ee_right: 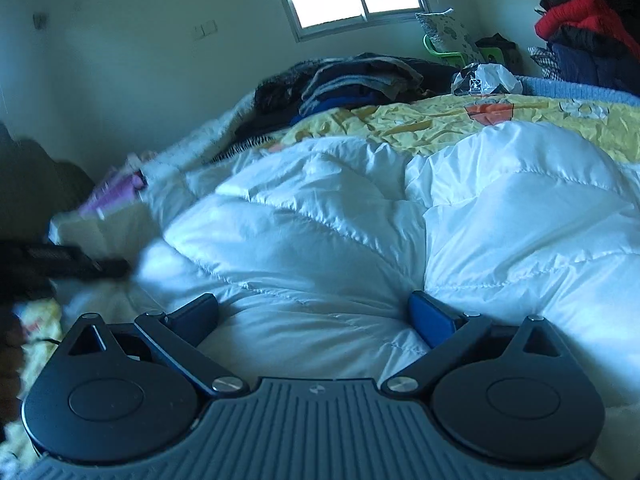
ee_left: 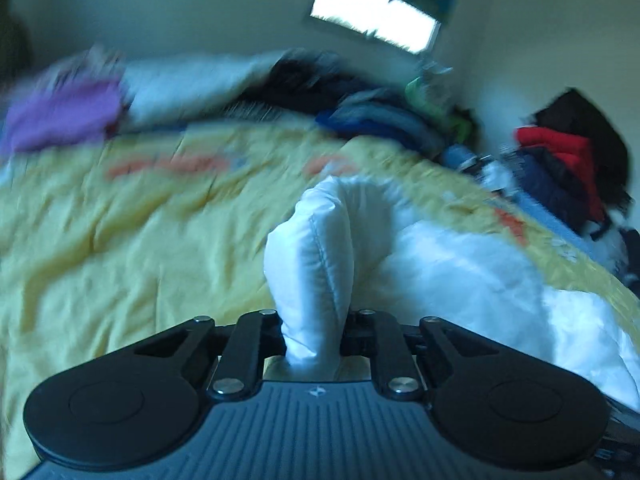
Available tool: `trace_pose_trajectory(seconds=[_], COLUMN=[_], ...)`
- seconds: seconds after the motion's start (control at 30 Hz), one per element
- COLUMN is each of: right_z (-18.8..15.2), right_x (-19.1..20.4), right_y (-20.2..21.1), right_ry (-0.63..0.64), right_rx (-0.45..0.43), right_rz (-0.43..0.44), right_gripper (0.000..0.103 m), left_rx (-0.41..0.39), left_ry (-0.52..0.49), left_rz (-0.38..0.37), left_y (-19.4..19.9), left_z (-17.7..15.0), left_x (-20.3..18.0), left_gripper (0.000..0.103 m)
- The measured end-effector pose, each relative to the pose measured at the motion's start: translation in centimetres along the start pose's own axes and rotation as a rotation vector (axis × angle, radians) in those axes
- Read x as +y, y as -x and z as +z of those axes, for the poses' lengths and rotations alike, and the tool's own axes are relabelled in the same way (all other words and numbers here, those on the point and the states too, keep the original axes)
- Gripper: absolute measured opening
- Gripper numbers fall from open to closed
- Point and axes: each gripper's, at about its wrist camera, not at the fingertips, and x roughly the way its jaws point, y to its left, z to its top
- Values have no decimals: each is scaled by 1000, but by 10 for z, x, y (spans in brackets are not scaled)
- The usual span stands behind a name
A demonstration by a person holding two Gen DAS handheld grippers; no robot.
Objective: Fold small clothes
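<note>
A white quilted puffer jacket (ee_right: 360, 216) lies on a yellow patterned bedspread (ee_left: 120, 232). My left gripper (ee_left: 313, 332) is shut on a bunched part of the white jacket (ee_left: 312, 256), which stands up between its jaws; the rest of the jacket trails to the right. This view is blurred. My right gripper (ee_right: 314, 316) is open, its blue pads (ee_right: 430, 320) wide apart and resting on the jacket's surface. The left gripper shows as a dark blurred shape at the left edge of the right wrist view (ee_right: 68, 264).
A pile of dark and blue clothes (ee_right: 360, 76) lies at the far end of the bed. Purple clothing (ee_left: 64, 116) lies at the far left. Red and dark garments (ee_right: 584, 32) hang at the right. A window (ee_right: 356, 0) is in the far wall.
</note>
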Motion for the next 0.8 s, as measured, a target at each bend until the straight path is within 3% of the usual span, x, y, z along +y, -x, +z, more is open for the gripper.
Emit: trace_pose_trajectory(seconds=[0.13, 0.27, 0.3, 0.37, 0.43, 0.57, 0.63, 0.8], right_z=[0, 3, 5, 5, -1, -23, -34, -51], right_x=[13, 17, 13, -1, -25, -79, -99, -109], right_y=[-6, 7, 17, 53, 94, 138, 148, 126], right_ry=[69, 73, 39, -77, -228, -571, -702, -796], right_rx=[32, 36, 21, -39, -99, -106, -116, -84], right_rz=[-63, -71, -63, -4, 74, 187, 257, 281], right_gripper=[99, 100, 94, 95, 103, 102, 103, 103], left_rx=[-105, -126, -130, -137, -149, -243, -295, -369], left_ry=[-138, -170, -177, -204, -237, -385, -469, -657], left_rz=[-98, -114, -118, -121, -129, -151, -181, -341], left_y=[30, 39, 41, 43, 47, 66, 77, 105], left_z=[2, 4, 4, 4, 3, -9, -18, -48], left_x=[-29, -38, -38, -37, -40, -62, -79, -123], left_gripper=[14, 14, 14, 14, 14, 14, 14, 15])
